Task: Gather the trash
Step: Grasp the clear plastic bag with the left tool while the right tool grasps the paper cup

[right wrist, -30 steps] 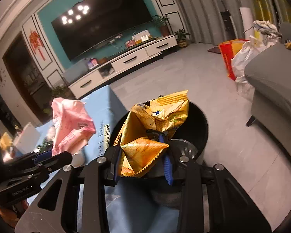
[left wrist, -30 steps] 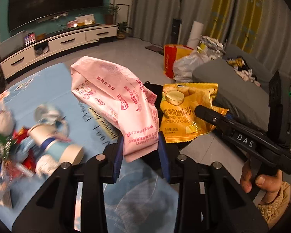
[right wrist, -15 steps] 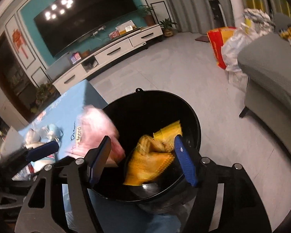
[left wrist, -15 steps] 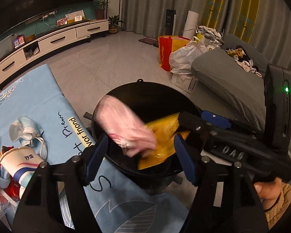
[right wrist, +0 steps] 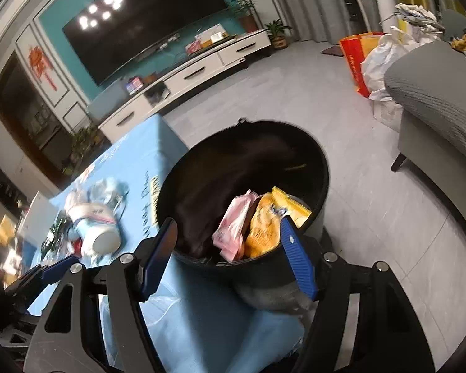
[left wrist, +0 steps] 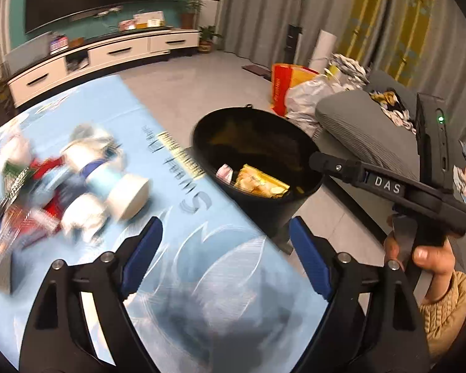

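The counter (left wrist: 202, 279), under a blue cloth, has a black bin (right wrist: 248, 161) standing just off its edge. Inside the bin lie a pink wrapper (right wrist: 233, 227) and a yellow chip bag (right wrist: 264, 227), so two pieces are collected. A paper cup (left wrist: 121, 189) and what looks like more litter, blurred, remain toward the counter's far side. The left gripper (left wrist: 223, 258) has just been opening, its jaws spread, nothing between them; the right gripper (right wrist: 230, 255) likewise.

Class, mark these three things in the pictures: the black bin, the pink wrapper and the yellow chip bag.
black bin (right wrist: 321, 168), right wrist view, on its far rim.
pink wrapper (right wrist: 233, 227), right wrist view, on its printed face.
yellow chip bag (right wrist: 264, 227), right wrist view, on its crumpled front.
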A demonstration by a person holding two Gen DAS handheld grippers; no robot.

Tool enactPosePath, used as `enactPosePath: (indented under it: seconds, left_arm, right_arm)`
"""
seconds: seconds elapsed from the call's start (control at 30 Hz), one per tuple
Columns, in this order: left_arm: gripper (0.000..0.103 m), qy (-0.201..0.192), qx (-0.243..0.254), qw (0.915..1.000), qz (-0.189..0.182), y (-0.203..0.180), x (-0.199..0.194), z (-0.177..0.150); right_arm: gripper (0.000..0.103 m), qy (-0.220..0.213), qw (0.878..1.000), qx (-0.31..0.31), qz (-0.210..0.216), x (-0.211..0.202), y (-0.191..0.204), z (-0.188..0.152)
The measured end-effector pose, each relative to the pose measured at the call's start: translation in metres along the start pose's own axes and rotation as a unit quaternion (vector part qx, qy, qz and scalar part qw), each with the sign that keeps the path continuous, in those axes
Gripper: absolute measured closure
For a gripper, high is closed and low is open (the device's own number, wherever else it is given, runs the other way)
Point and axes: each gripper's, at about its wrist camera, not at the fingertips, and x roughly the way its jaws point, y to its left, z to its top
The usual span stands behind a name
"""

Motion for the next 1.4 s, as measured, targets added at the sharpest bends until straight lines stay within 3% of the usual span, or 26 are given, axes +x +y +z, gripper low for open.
enactPosePath:
  seconds: [0.23,0.53,0.67,0.87,1.03,1.2,1.4]
  left_arm:
    - [0.017,-0.027,-0.072,0.9958,0.05,0.054,-0.059,-0.041]
    - [0.016,-0.053,-0.172,0.9775,0.111,0.125,-0.118,-0.093]
    - [0.016,-0.063,-0.195,0.9702,0.129,0.148,-0.134,-0.107]
    - [0.016,-0.063,-0.21,0.9664,0.134,0.172,-0.137,-0.12]
    - [0.016,-0.057,-0.172,0.9722,0.148,0.179,-0.127,-0.11]
    - [0.016,-0.042,-0.086,0.9817,0.164,0.176,-0.11,-0.08]
    - [0.016,-0.01,0.021,0.9816,0.189,0.166,-0.078,-0.052]
  right_arm:
    - [0.035,0.028,0.998,-0.055,0.026,-0.002,0.044,-0.02]
    - [0.035,0.059,0.984,-0.151,0.075,0.005,0.112,-0.043]
    - [0.035,0.068,0.977,-0.184,0.08,0.012,0.136,-0.051]
    - [0.035,0.078,0.972,-0.209,0.078,0.025,0.164,-0.058]
    - [0.035,0.078,0.969,-0.225,0.074,0.037,0.179,-0.055]
    - [0.035,0.076,0.965,-0.243,0.07,0.055,0.193,-0.045]
    - [0.035,0.078,0.959,-0.26,0.078,0.082,0.211,-0.028]
